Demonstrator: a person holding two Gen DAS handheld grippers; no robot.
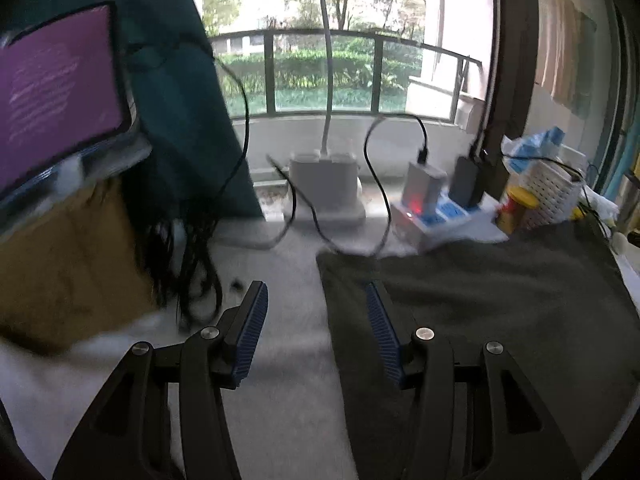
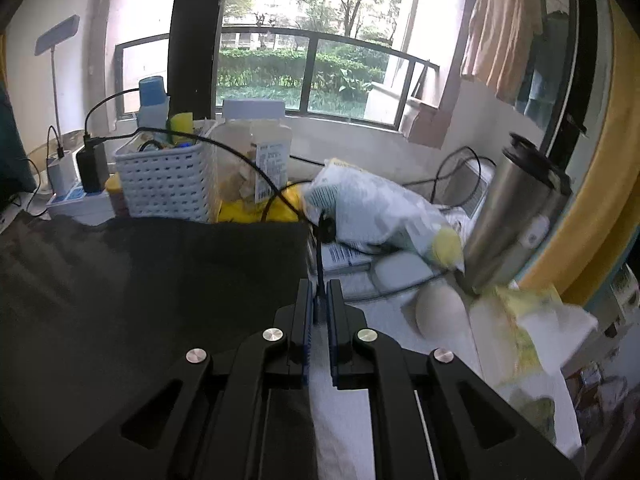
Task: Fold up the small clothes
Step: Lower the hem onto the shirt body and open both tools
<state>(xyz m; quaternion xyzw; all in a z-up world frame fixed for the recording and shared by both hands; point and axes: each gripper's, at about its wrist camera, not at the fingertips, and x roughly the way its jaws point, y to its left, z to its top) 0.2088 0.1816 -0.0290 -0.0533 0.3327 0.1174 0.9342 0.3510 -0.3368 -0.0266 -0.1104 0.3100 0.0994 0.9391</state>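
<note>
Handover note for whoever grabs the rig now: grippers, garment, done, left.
Left hand-held gripper: open, nothing between the pads, hovering over the left edge of the dark garment.
Right hand-held gripper: shut at the garment's right edge; whether it pinches cloth, cannot tell.
Garment lies flat on the white table, in front of the power strip and white basket.
Done: spread out, possibly one fold.
Left: remaining folds.

We see a white surface carrying a dark grey garment spread flat at three o'clock, a lamp base and power strip toward twelve, and a brown bag at nine.
</note>
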